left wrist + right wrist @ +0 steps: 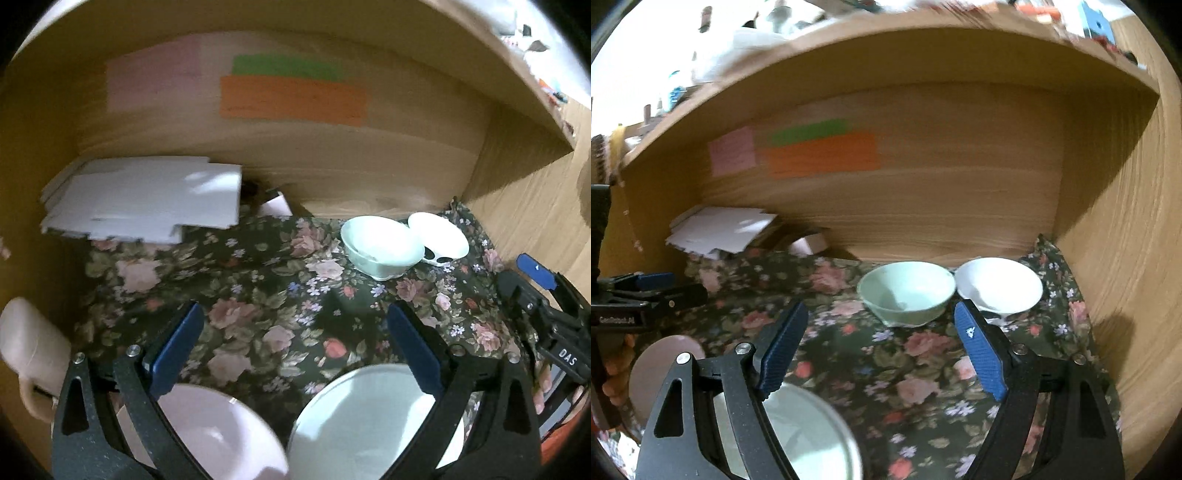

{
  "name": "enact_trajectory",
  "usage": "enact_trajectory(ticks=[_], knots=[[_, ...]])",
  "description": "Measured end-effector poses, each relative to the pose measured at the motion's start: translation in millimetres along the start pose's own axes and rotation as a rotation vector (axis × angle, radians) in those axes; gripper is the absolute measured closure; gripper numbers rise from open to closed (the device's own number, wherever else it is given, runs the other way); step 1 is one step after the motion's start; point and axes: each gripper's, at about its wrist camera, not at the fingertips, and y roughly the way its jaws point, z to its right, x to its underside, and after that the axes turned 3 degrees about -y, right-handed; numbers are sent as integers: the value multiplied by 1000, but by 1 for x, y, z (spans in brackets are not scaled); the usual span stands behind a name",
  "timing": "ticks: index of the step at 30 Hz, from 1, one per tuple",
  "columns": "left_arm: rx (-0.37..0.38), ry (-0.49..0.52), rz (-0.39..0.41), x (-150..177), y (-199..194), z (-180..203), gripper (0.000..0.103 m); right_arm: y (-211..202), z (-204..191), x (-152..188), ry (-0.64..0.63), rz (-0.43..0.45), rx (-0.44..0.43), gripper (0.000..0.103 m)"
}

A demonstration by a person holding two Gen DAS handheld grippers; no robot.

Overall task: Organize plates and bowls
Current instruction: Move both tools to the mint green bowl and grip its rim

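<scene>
Nearby, white papers (144, 195), floral cloth (258, 280), wooden wall (332, 166).

The floral cloth (280, 295) looks like soft, matt woven fabric. The mint bowl (907, 291) and white bowl (1001, 284) appear glazed and smooth (a faint sheen on both), as do the pink plate (207, 424) and pale green plate (365, 417). The shelf wall (923, 192) is matt grained wood. The blue finger pads (979, 354) look finely textured, on matt black frames.
</scene>
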Motion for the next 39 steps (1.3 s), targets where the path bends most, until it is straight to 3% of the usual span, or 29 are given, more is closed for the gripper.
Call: enact_trajectory(ticks=[14, 18, 27, 33, 39], knots=[[22, 61, -119, -29, 91, 33, 2, 98, 45, -8, 88, -143, 57, 25], [4, 86, -131, -31, 115, 36, 2, 124, 53, -5, 116, -206, 54, 41], [-18, 52, -173, -40, 151, 26, 2, 171, 58, 8, 130, -332, 25, 65], [-4, 54, -178, -41, 162, 27, 2, 179, 66, 12, 199, -362, -16, 67], [-3, 66, -177, -40, 166, 27, 2, 188, 67, 14, 185, -399, -9, 68]])
